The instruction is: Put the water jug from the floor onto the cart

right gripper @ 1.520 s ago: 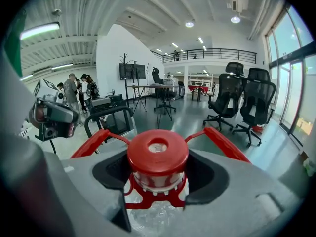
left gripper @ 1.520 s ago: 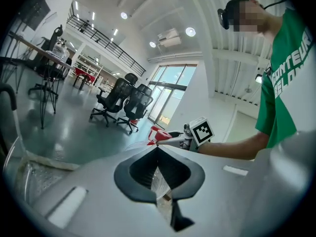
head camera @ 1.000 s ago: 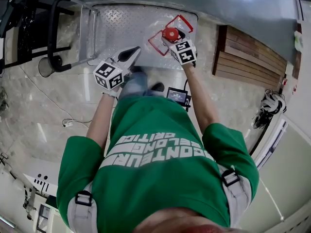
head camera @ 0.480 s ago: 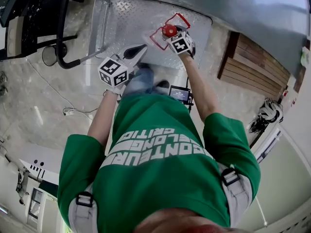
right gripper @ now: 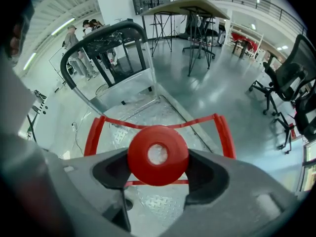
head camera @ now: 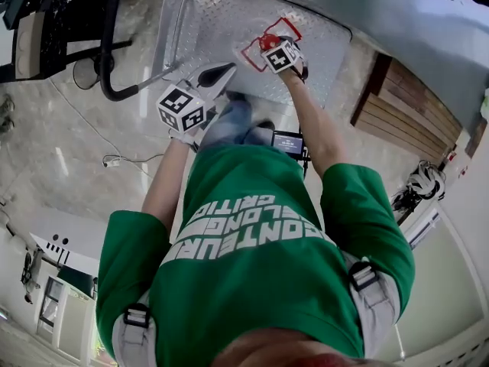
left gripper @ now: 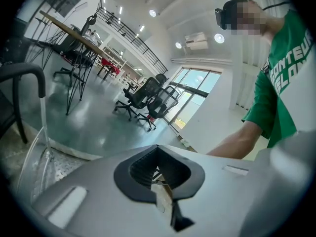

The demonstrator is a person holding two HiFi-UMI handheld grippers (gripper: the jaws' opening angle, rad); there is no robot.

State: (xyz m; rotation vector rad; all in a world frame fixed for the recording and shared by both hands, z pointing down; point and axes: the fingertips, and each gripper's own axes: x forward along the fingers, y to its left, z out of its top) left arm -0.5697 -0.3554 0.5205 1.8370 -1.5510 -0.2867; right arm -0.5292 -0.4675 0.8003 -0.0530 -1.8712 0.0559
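A cart (head camera: 321,37) with a diamond-plate metal deck and a black tubular handle (head camera: 108,60) stands on the glossy pale floor (head camera: 69,151) at upper centre of the head view, the red-capped water jug (head camera: 267,43) over its near part, a white cable (head camera: 114,160) lying on the floor at left and wooden slats (head camera: 405,109) at right.

"Where does the water jug (head camera: 267,41) sit?"

"Over the cart's deck (head camera: 221,21), between the jaws of the right tongs (right gripper: 158,171)."

"And round it?"

"The cart's handle (head camera: 113,52) stands at the deck's left end. The left tongs (head camera: 224,70) hang left of the jug, nearer the person."
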